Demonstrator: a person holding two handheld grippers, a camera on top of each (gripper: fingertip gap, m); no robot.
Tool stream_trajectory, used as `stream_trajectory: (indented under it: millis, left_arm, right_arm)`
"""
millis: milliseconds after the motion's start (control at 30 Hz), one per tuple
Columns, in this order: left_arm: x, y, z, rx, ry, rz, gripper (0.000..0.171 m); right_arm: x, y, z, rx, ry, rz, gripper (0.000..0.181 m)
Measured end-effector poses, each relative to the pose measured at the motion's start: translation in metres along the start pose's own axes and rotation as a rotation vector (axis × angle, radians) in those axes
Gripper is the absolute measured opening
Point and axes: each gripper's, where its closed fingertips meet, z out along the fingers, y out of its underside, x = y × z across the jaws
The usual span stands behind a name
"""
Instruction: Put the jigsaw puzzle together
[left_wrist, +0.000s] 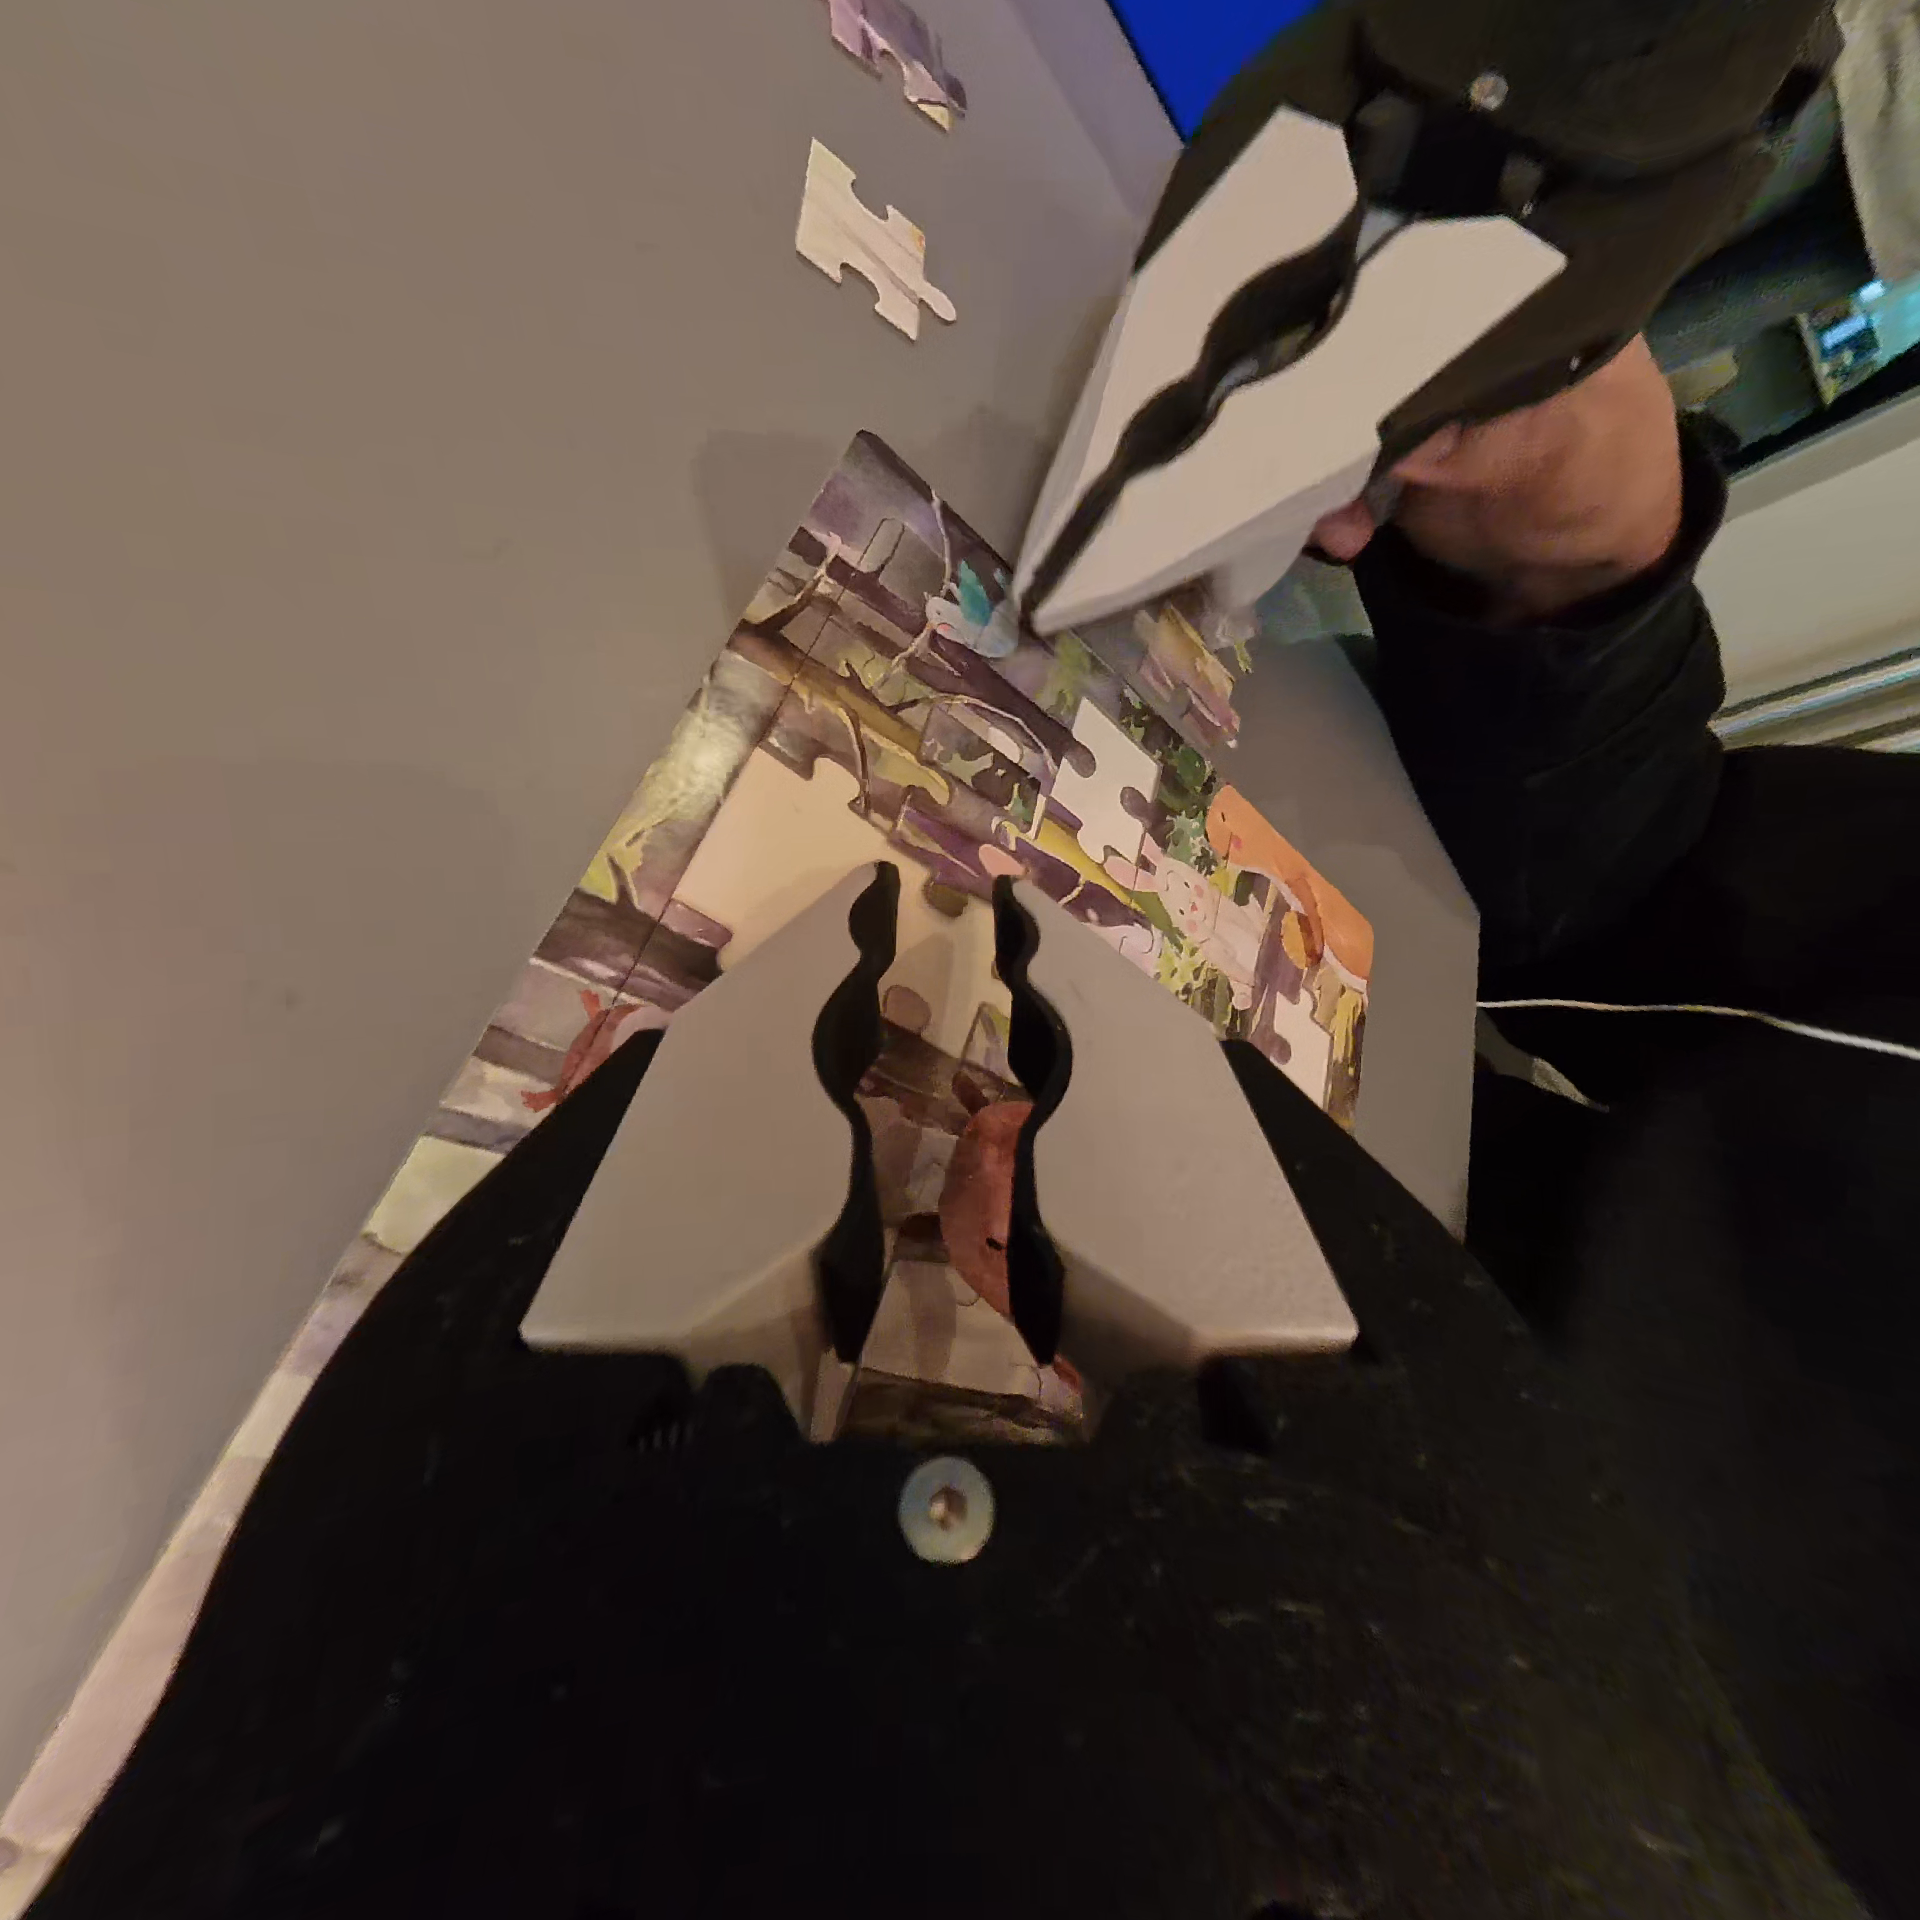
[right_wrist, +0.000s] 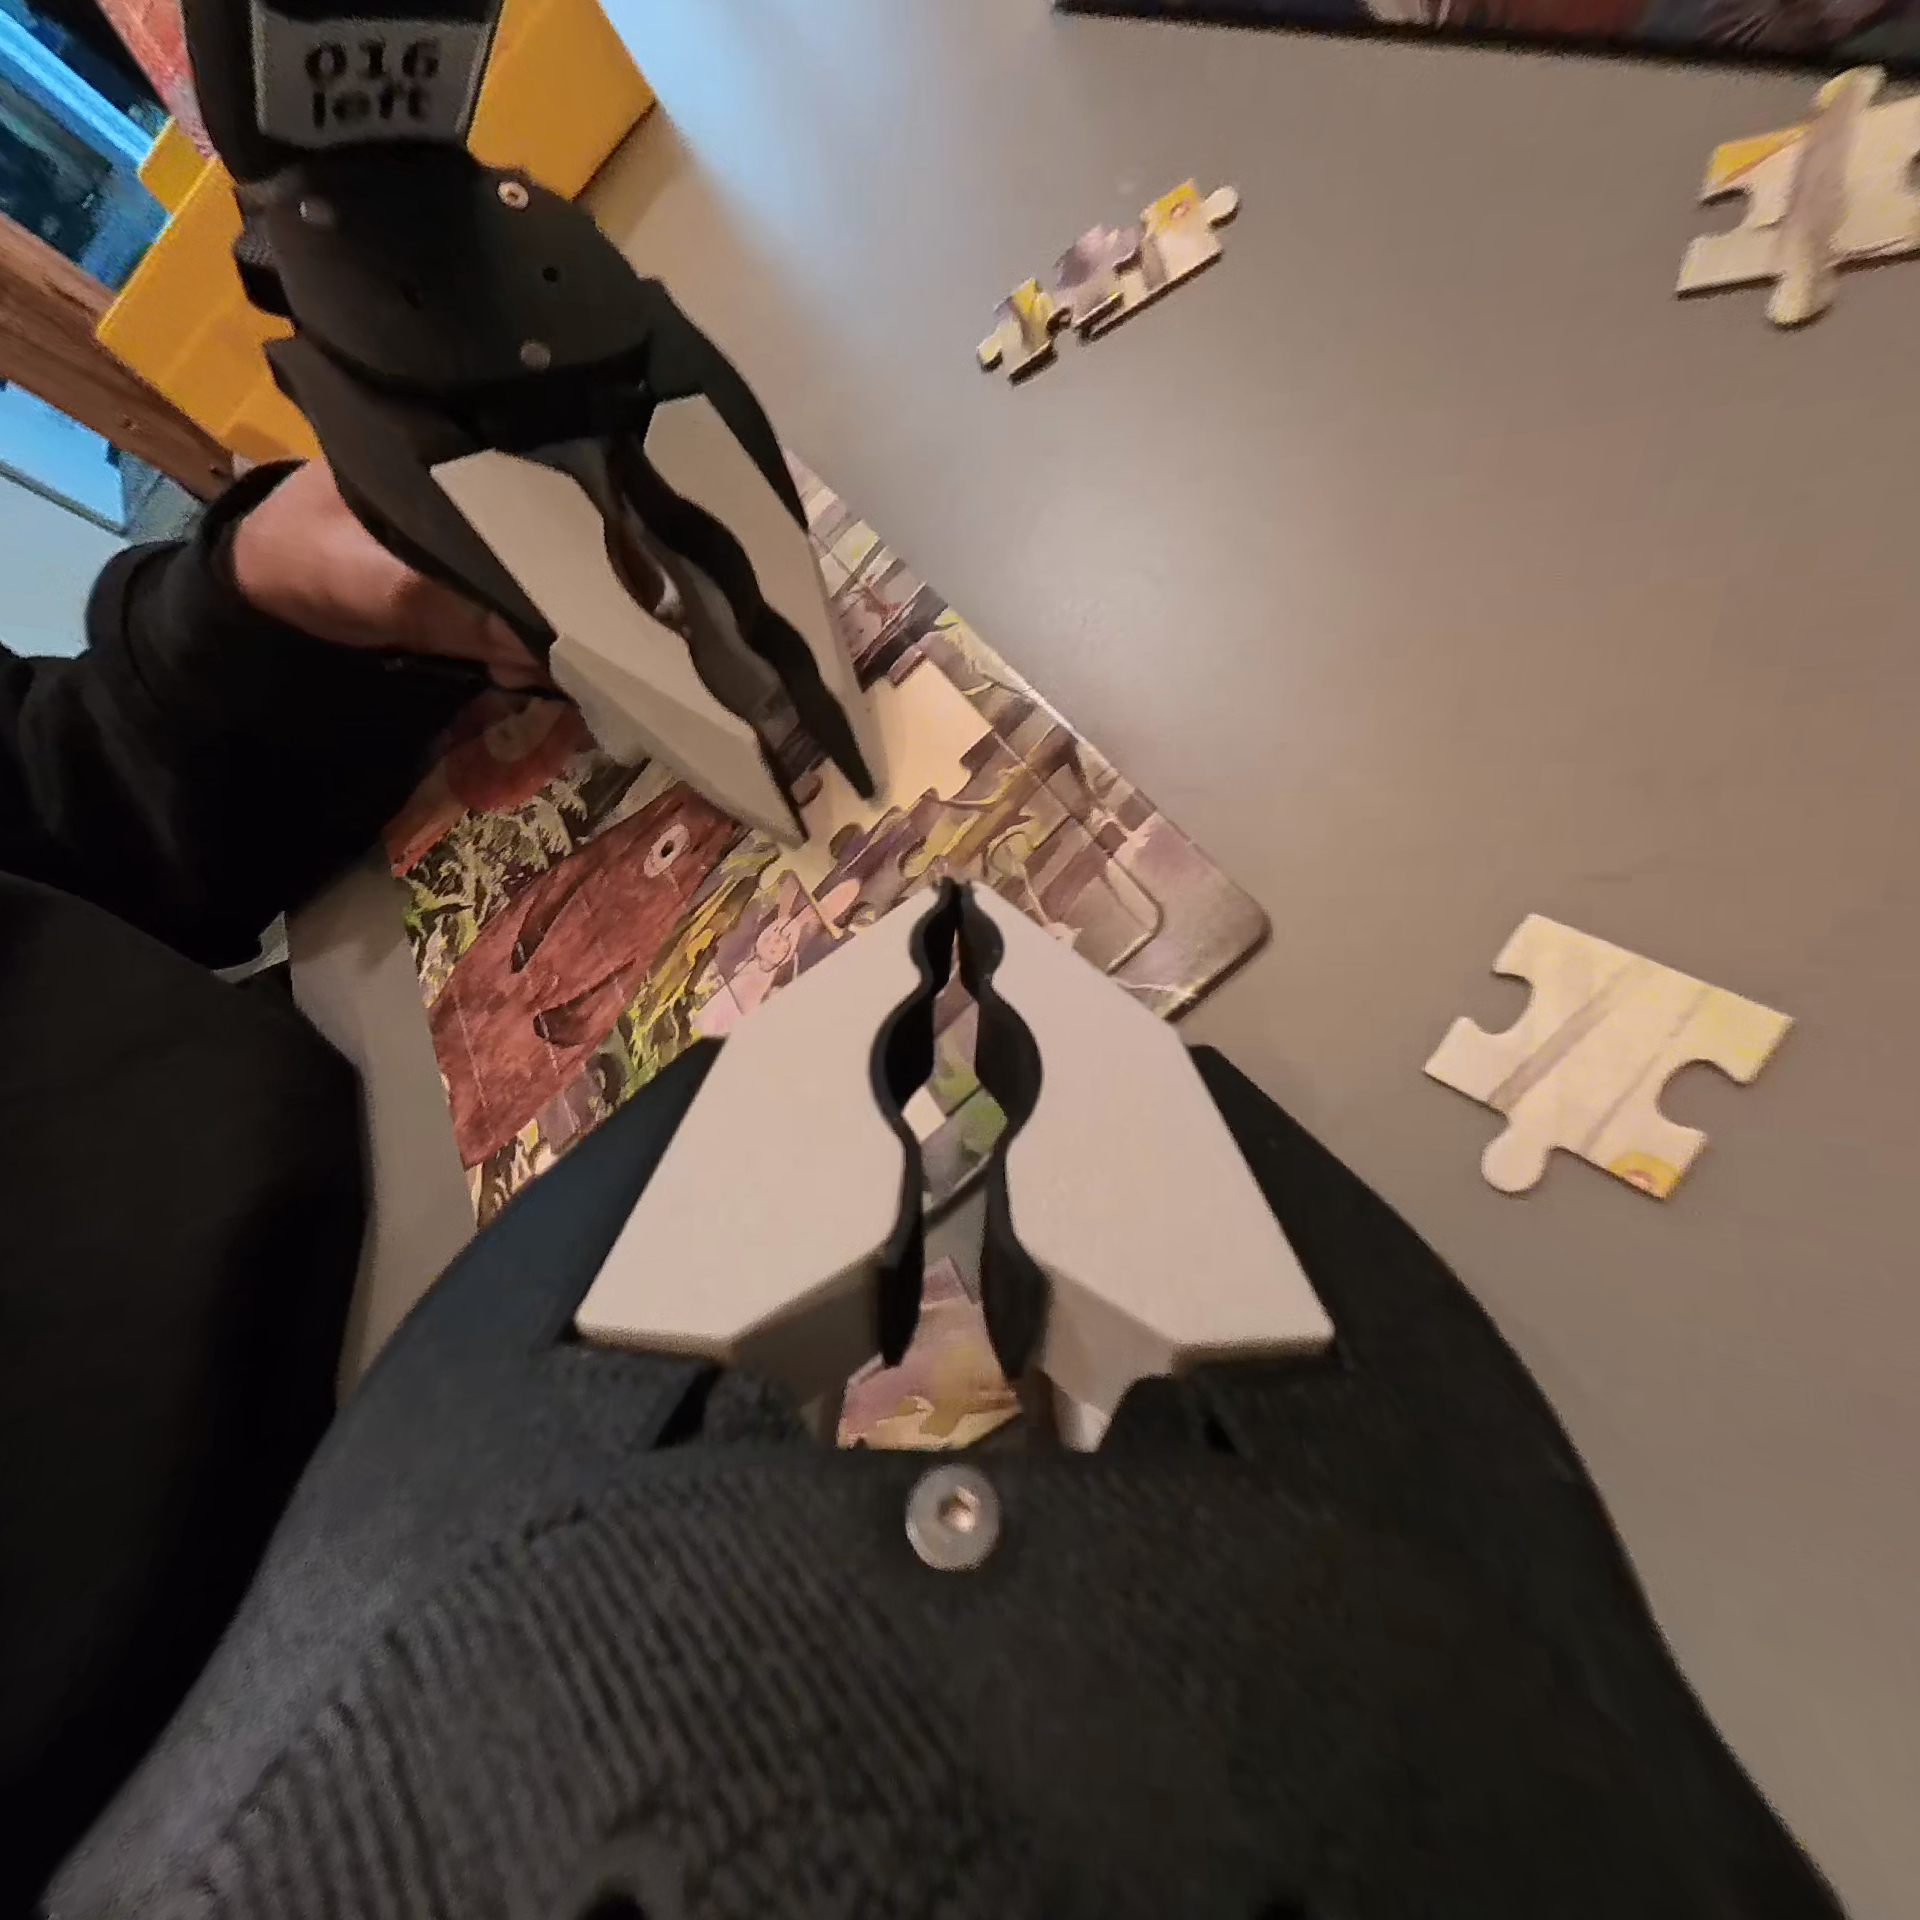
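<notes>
Puzzle lies flat near the table edge closest to the person, partly filled. Right gripper: fingers pressed together, tip down on a placed piece by the puzzle's corner. Left gripper: fingers slightly spread, empty, over the bare gap. Loose pieces sit farther in on the table. Likely thin card: light, stiff, flush to the surface, so pinch by an edge or tab. Both grippers hide much of the puzzle; the remaining gaps can't be counted.
</notes>
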Motion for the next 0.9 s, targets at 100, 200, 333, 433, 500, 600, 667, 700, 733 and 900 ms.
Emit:
stream_trajectory:
  millis: [100,200,333,433,500,600,667,700,733,900]
  left_arm:
    - [0.003,0.002,0.004,-0.017,-0.003,0.030,0.016]
    - [0.003,0.002,0.004,-0.018,-0.011,0.045,0.016]
    - [0.001,0.002,0.003,-0.021,-0.037,0.067,0.016]
    - [0.001,0.003,0.003,-0.030,-0.062,0.098,0.017]
    - [0.001,0.003,0.003,-0.035,-0.074,0.112,0.016]
    - [0.001,0.004,0.003,-0.038,-0.081,0.121,0.016]
    - [0.000,0.004,0.003,-0.040,-0.088,0.126,0.015]
    - [-0.001,0.004,0.003,-0.041,-0.094,0.132,0.014]
    - [-0.002,0.004,0.003,-0.042,-0.102,0.140,0.013]
    - [-0.003,0.005,0.004,-0.047,-0.131,0.183,0.009]
  right_arm:
    - [0.002,-0.001,-0.001,0.005,0.025,-0.022,0.000]
    - [0.002,0.004,0.004,-0.034,0.041,-0.047,0.000]
    - [-0.004,0.013,0.013,-0.090,0.026,-0.074,0.000]
    - [-0.012,0.017,0.019,-0.111,-0.017,-0.082,0.000]
    - [-0.015,0.019,0.021,-0.120,-0.036,-0.079,0.000]
    - [-0.019,0.021,0.023,-0.126,-0.065,-0.066,0.002]
    - [-0.021,0.021,0.024,-0.124,-0.074,-0.062,0.003]
    - [-0.020,0.021,0.024,-0.125,-0.074,-0.061,0.003]
    - [-0.020,0.021,0.024,-0.124,-0.074,-0.060,0.003]
    - [-0.021,0.020,0.024,-0.119,-0.080,-0.052,0.004]
